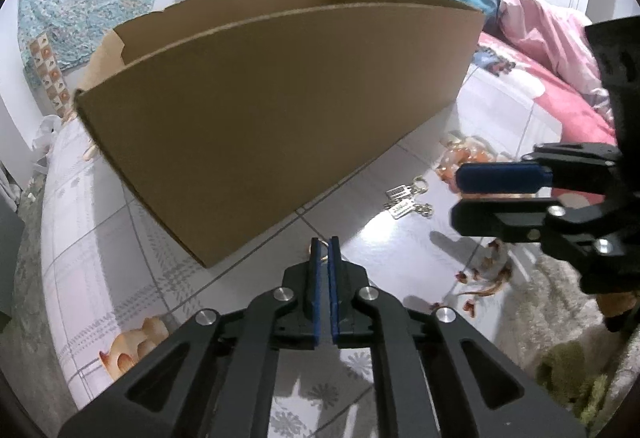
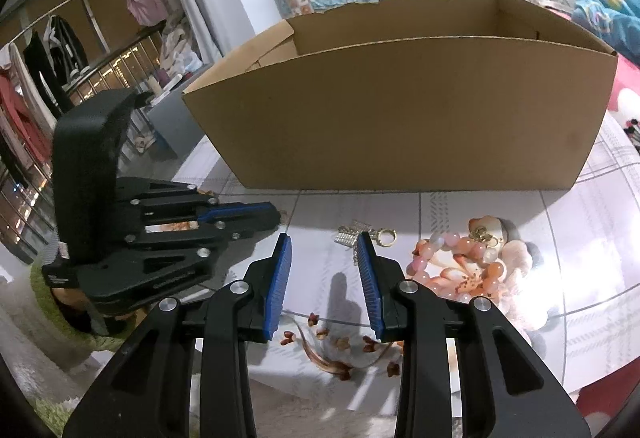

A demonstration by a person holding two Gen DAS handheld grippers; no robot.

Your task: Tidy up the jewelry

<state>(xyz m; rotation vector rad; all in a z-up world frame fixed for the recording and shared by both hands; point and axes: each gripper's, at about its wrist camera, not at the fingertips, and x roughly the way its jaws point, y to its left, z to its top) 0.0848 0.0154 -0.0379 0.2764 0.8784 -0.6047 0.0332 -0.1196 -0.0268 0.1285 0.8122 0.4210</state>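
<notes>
Here, the silver keychain charms (image 2: 356,234) lay on the glossy tiled tabletop (image 2: 460,209) at twelve o'clock from the right gripper (image 2: 325,248), just beyond its fingertips, with a pink bead bracelet (image 2: 460,262) near them at about two o'clock. Judged from their look, the charms were light, hard and slippery on the slick surface, and best pinched across a flat tag or ring; the bracelet seemed limp and prone to sag, so a grip across its strand appeared soundest. The right gripper stood released, its blue pads spread apart and empty. The left gripper (image 1: 325,244) was clenched, its pads pressed nearly together, a small pale scrap between the tips too unclear to identify. The open cardboard box (image 2: 400,109) rose at twelve o'clock behind the jewelry, its near wall tall enough to demand a lift over the rim. Free surface remained between box and grippers; the table edge lay close at six o'clock.
</notes>
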